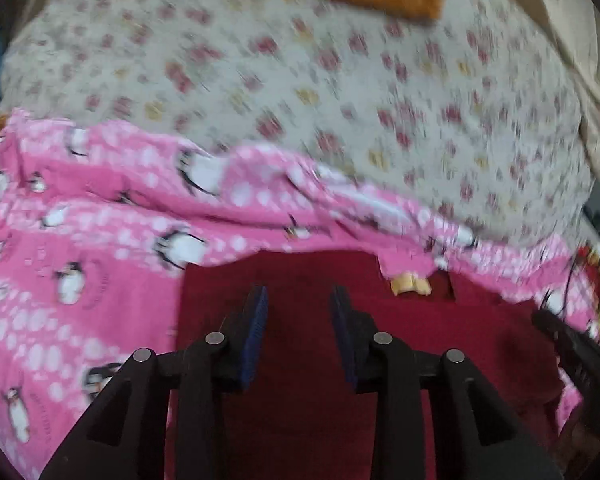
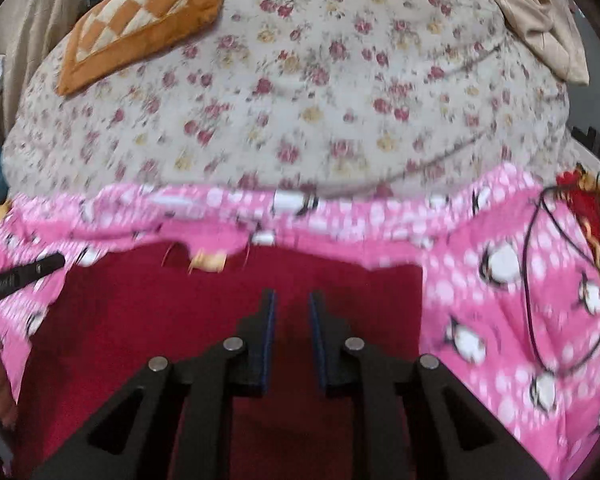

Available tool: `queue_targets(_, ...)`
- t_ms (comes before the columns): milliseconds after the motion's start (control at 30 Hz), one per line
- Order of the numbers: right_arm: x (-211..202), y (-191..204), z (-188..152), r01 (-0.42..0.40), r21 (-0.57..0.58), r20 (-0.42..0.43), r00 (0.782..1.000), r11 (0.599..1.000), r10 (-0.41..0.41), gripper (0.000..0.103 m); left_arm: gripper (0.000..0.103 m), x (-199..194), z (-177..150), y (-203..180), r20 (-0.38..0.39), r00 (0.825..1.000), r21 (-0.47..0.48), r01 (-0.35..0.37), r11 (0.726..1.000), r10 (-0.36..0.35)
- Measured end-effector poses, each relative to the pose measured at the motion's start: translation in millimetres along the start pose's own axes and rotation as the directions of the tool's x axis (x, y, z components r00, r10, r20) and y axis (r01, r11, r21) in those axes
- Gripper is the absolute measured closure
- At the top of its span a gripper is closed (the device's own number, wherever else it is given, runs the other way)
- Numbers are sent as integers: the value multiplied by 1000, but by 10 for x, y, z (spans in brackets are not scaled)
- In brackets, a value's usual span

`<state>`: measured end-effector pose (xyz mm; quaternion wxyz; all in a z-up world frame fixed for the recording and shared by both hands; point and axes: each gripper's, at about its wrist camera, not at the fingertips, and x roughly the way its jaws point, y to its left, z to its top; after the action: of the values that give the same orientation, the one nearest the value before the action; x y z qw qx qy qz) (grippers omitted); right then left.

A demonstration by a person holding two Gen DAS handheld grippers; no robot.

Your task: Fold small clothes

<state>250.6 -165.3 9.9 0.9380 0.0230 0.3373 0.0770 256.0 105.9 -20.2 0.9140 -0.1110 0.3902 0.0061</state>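
Note:
A dark red garment (image 1: 308, 360) lies flat on a pink penguin-print blanket (image 1: 80, 240). It also shows in the right wrist view (image 2: 160, 320). My left gripper (image 1: 299, 296) is open and empty, hovering over the garment's left part. My right gripper (image 2: 292, 300) is open and empty, with its jaws a narrow gap apart, over the garment's right part. The right gripper's finger shows at the right edge of the left wrist view (image 1: 568, 344). The left gripper's finger shows at the left edge of the right wrist view (image 2: 20, 276). A small yellow label (image 2: 208, 262) sits at the garment's far edge.
A floral bedsheet (image 2: 300, 100) spreads beyond the pink blanket (image 2: 500, 300). An orange checked cushion (image 2: 148, 16) lies at the far left. Beige cloth (image 2: 540, 20) lies at the far right. A thin black cable (image 2: 540, 280) loops on the blanket at the right.

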Motion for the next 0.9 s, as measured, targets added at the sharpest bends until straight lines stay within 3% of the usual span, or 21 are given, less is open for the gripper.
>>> queue_targets(100,386,25,8,44,-18,-70,996,999,-45,86,87,441,-85,30,-139,989,26,-48,999,51)
queue_targets(167,723,22,-57,43,-13,-201,979,999,-44,85,86,464,-64,4,-127,990,58,-54,997,61)
queue_targets(300,751,26,-64,45,-23,-201,978,999,-49,84,86,464,-78,-37,-115,991,76,-65,995,74)
queue_targets(500,738,30,-58,45,-23,-198,979,999,-48,84,80,436,-78,27,-106,994,32,-12,999,15)
queue_targets(700,739,21,-70,29,-9,-193,981,1000,-30,81,57,391,-133,90,-103,993,32,56,998,-53)
queue_targets(767,720,-5,-67,4,7,-190,982,1000,-3,78,53,398,-135,66,-104,993,38,63,997,-58)
queue_targets(900,702,-66,-59,-76,43,-185,979,996,82,60,50,425,-128,3,-102,993,44,65,997,-60)
